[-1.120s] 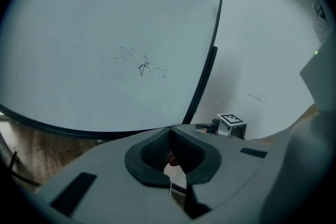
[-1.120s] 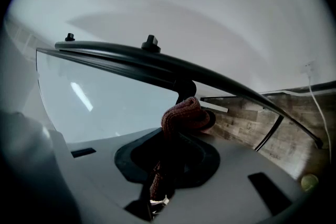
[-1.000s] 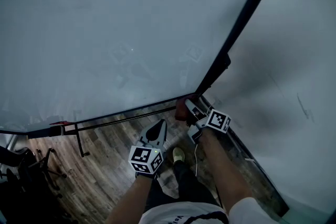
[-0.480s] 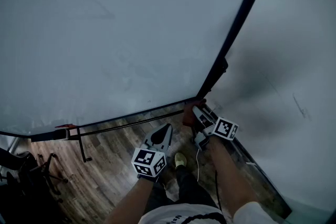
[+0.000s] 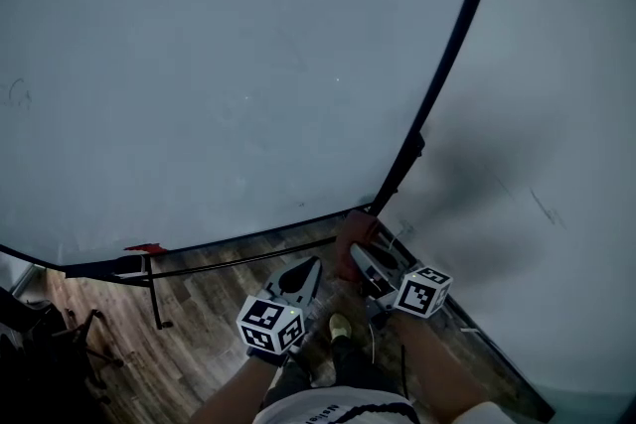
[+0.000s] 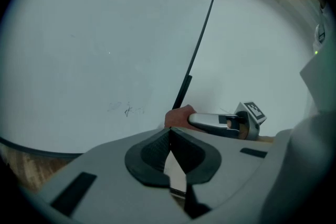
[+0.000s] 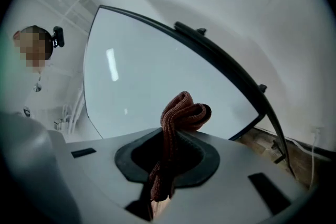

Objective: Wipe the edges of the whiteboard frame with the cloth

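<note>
Cloth (image 7: pixel 181 113), reddish-brown, bunched, clamped between jaws of right hand-held gripper (image 5: pixel 356 253). In head view, cloth sits at lower right corner of whiteboard frame (image 5: pixel 449 50); contact with frame hard to make out. Left hand-held gripper (image 5: pixel 308 265) clenched on nothing, pad tips meeting, below frame's bottom edge, just left of corner. Frame's right edge rises from corner, unobstructed; white wall (image 5: pixel 556 114) beside it. Wood floor (image 5: pixel 199 313) below bottom edge. Frame's top edge cut off. Light dim.
</note>
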`<state>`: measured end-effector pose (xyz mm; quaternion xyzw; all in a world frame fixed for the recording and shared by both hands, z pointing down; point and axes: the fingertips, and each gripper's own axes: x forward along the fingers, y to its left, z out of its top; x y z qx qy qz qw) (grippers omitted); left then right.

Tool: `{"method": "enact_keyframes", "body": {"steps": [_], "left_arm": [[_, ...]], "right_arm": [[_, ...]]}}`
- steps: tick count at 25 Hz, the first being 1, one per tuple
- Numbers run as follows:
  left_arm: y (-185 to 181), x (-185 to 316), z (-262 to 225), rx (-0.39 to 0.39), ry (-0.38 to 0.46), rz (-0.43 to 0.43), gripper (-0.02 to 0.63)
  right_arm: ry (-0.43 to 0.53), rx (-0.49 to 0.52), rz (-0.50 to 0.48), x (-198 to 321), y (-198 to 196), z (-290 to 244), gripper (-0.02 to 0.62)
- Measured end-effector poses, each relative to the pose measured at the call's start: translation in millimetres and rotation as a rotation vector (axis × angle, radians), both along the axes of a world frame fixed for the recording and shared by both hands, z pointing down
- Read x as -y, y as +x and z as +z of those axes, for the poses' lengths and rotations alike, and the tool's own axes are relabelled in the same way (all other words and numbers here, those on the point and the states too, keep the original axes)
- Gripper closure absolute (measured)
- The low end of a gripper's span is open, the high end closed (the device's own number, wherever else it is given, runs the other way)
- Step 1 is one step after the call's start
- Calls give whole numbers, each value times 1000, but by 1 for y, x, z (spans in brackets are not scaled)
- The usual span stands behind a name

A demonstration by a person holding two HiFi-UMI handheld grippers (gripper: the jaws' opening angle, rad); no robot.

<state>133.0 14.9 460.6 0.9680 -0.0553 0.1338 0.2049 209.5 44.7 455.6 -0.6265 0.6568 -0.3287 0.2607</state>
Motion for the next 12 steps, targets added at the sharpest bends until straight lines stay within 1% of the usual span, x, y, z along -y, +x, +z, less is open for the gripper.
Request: {"method": "enact_keyframes", "body": {"steps": [3,8,12], "left_arm": [[-18,1,-31,-42,17,7,597],[-48,7,-80,-105,66,-7,598],[-68,12,-108,-135,101,-28,598]], "right_arm": [[42,-76,-20,-2,-28,-38,541],[67,-266,-53,1,-66,-87,541],[95,-361,-69,4,-93,-119,541]]}}
